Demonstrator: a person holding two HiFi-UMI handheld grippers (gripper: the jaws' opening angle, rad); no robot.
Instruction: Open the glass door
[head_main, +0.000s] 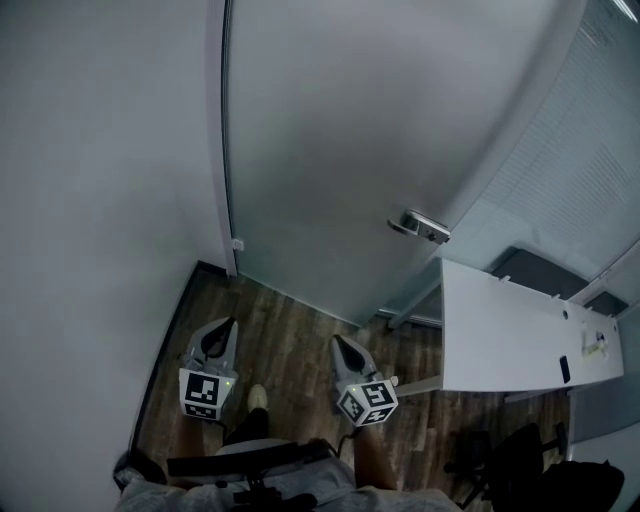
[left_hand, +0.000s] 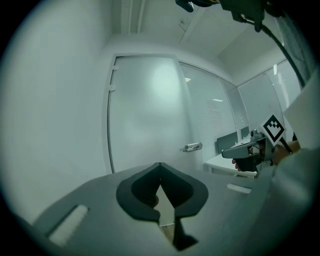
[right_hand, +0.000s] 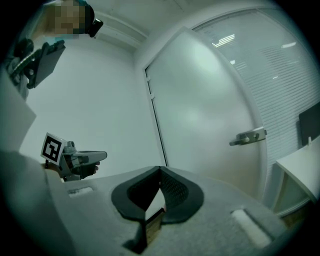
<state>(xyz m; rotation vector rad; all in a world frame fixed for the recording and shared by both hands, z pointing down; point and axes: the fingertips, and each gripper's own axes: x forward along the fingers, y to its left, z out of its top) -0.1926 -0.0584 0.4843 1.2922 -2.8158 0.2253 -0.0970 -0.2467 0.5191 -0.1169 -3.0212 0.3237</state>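
The frosted glass door (head_main: 340, 150) stands closed ahead, its metal lever handle (head_main: 420, 226) on the right side. My left gripper (head_main: 228, 322) and right gripper (head_main: 336, 341) are held side by side over the wood floor, short of the door and touching nothing. The left gripper view shows the left gripper (left_hand: 160, 164) with its jaws together and empty, the door (left_hand: 145, 115) and handle (left_hand: 192, 147) beyond. In the right gripper view the right gripper (right_hand: 160, 168) also has its tips meeting, with the handle (right_hand: 248, 136) off to the right and well ahead.
A white wall (head_main: 100, 200) runs along the left beside the door frame. A white desk (head_main: 520, 335) stands at the right, with a dark chair (head_main: 520, 460) below it. A glass partition with blinds (head_main: 590, 160) continues right of the door.
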